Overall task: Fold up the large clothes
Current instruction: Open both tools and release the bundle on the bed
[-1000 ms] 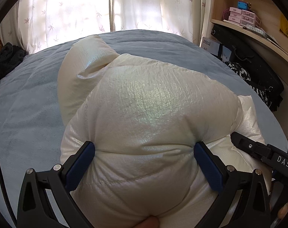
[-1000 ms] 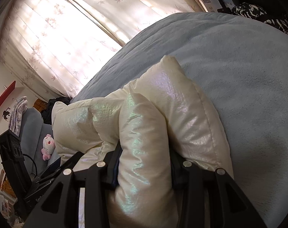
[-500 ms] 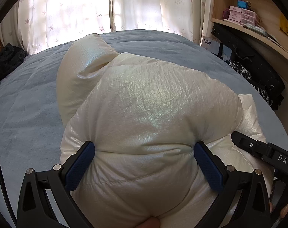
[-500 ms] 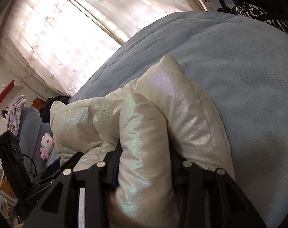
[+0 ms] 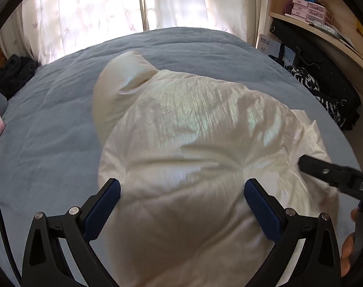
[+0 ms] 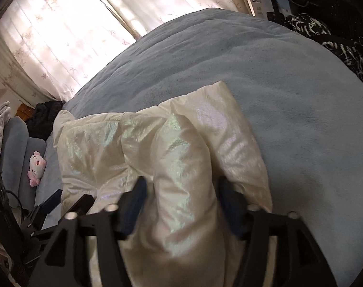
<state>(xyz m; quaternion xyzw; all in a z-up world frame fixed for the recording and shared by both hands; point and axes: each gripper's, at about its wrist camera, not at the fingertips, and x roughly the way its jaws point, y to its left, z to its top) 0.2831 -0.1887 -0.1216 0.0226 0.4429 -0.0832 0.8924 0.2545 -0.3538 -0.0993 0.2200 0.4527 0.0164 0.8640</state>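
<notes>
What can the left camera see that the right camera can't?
Only the left wrist view shows the wooden shelf with pink boxes, and the left gripper spread wide around the puffy jacket.

Only the right wrist view shows the grey chair and the right gripper, whose jaws have just been opening with a fold of jacket between them.

Both show the jacket, the blue bed, the curtains and the pink plush toy.
</notes>
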